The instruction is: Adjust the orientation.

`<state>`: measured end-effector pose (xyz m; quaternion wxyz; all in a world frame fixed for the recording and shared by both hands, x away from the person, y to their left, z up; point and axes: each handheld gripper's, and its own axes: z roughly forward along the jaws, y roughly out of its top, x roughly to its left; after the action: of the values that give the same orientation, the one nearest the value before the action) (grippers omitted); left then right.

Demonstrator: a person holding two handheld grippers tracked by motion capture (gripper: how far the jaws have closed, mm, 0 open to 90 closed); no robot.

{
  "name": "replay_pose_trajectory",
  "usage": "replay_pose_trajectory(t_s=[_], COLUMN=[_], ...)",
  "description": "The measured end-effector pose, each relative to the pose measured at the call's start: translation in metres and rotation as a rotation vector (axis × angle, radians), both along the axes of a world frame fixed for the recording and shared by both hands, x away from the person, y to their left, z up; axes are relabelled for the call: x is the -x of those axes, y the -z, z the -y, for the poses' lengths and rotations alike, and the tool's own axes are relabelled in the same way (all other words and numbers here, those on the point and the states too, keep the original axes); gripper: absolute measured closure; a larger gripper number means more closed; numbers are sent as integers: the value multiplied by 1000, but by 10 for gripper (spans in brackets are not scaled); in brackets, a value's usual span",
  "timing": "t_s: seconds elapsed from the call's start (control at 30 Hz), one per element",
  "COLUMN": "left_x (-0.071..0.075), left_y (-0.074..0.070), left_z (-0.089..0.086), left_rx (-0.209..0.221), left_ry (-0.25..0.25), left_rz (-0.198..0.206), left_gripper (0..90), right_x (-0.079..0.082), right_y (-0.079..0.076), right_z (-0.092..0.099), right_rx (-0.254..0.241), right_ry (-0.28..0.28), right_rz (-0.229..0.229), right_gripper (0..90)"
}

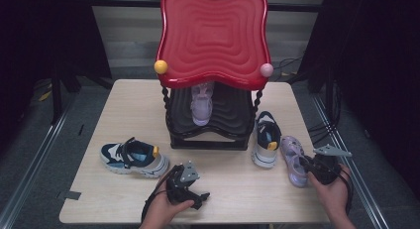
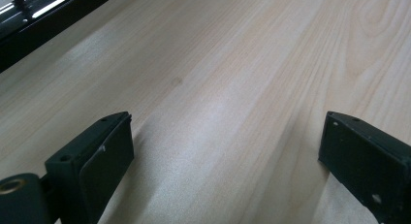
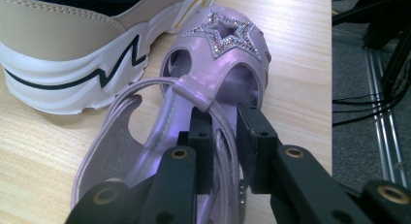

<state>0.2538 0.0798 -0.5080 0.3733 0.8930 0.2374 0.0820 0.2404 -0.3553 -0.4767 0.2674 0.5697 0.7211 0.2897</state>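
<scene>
At table's right edge, right gripper (image 3: 224, 136) pinched lilac sandal (image 3: 213, 78) side strap; sandal judged light, floppy; left gripper (image 2: 228, 156) gaped empty.

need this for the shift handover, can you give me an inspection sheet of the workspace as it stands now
surface: pale wood table, bare wood between the left tongs' jaws.
job's things: purple sandal near the table's right edge; its twin on the lower shelf of the red and black rack.
clutter: two navy and white sneakers, one left of the rack, one beside the sandal.
grippers: right tongs closed on the sandal's side wall near the strap; left tongs open, holding nothing, low over the table.
cables: black leads on the floor behind the table on the right.
surroundings: grey floor, metal rails, dark curtains.
</scene>
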Motion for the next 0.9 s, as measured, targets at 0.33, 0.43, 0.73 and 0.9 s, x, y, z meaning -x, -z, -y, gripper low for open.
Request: replay_pose_trajectory(t_s=[0.33,0.43,0.73,0.9], left_x=[0,0,0,0], left_y=[0,0,0,0], left_z=[0,0,0,0], left_rx=[0,0,0,0], left_ry=[0,0,0,0], left_rz=[0,0,0,0], left_gripper=[50,50,49,49], right_x=[1,1,5,9], right_y=[4,4,4,0], right_z=[-1,-1,-4,-5], right_rx=[6,11,55,67], right_ry=[-1,-1,-25,-37], right_rz=[22,27,69,86], right_gripper=[780,809,850,852])
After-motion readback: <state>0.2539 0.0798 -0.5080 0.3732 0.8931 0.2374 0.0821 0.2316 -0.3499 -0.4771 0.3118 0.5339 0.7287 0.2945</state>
